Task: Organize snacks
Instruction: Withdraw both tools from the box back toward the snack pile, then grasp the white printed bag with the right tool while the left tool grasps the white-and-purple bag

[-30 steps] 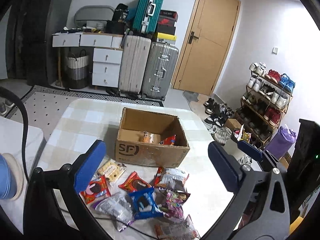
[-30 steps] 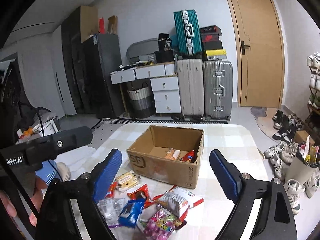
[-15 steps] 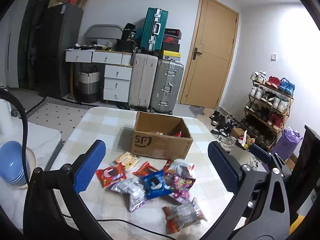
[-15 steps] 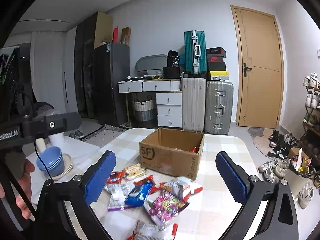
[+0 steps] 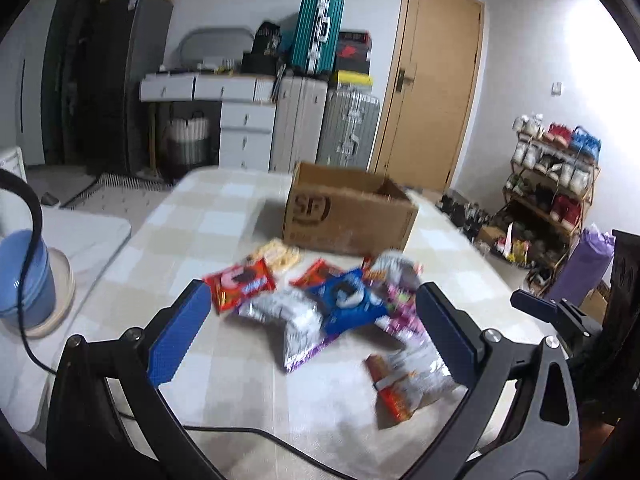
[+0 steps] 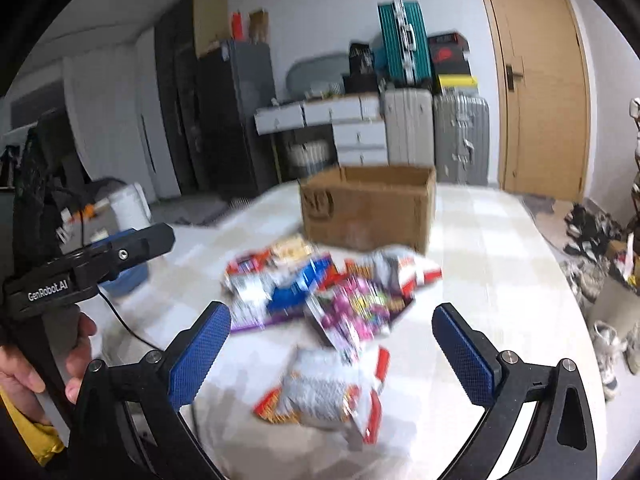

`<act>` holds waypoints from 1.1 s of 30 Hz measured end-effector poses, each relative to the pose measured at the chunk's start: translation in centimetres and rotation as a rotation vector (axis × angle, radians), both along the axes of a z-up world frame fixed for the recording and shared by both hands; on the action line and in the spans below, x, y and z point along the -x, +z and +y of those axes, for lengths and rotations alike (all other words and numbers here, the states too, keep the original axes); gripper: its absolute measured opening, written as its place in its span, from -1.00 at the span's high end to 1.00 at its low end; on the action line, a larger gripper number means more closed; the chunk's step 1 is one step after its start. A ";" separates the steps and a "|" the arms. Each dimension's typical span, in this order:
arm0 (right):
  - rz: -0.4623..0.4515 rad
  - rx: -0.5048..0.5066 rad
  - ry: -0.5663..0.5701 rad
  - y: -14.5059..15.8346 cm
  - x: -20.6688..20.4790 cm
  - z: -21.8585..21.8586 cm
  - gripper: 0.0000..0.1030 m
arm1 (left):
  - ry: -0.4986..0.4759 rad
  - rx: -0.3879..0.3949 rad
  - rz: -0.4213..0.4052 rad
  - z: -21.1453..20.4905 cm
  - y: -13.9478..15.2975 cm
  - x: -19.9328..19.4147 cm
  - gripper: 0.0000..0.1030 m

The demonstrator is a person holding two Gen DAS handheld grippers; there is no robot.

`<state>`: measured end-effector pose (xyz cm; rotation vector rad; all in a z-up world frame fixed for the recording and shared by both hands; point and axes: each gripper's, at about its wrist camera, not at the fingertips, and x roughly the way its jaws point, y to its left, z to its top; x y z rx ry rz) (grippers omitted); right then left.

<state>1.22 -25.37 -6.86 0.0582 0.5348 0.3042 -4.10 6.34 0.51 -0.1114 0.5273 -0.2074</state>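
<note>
An open cardboard box (image 5: 348, 216) marked SF stands at the middle of the checked table (image 5: 192, 224); it also shows in the right wrist view (image 6: 368, 212). A heap of snack packets lies in front of it: a red packet (image 5: 240, 285), a blue packet (image 5: 348, 300), a silver packet (image 5: 292, 320) and a white-and-red packet (image 5: 412, 384). In the right wrist view a pink packet (image 6: 356, 312) and the white-and-red packet (image 6: 324, 392) lie nearest. My left gripper (image 5: 316, 336) is open and empty above the heap. My right gripper (image 6: 332, 356) is open and empty above the near packets.
Blue bowls (image 5: 24, 276) stand on a side surface at the left. A black cable (image 5: 248, 436) runs over the table's near edge. The left gripper's body (image 6: 88, 264) and a hand show in the right wrist view. Suitcases (image 5: 316, 120), drawers and a shoe rack (image 5: 552, 192) stand behind.
Both grippers have pulled back from the box and dropped lower, toward the near side of the heap. The box now looks farther and its inside is hidden. Both stay open.
</note>
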 end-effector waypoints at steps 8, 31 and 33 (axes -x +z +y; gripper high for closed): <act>0.167 -0.028 0.022 -2.9 -1.8 0.0 -0.99 | -0.037 0.009 0.060 -1.1 -1.5 -3.9 -0.98; 0.375 0.008 0.051 -8.3 -4.9 1.8 -0.32 | -0.004 0.067 0.072 0.1 -1.6 -4.1 -0.98; 0.374 0.010 0.053 -8.4 -4.9 1.9 -0.26 | -0.002 0.064 0.075 0.1 -1.6 -4.1 -0.98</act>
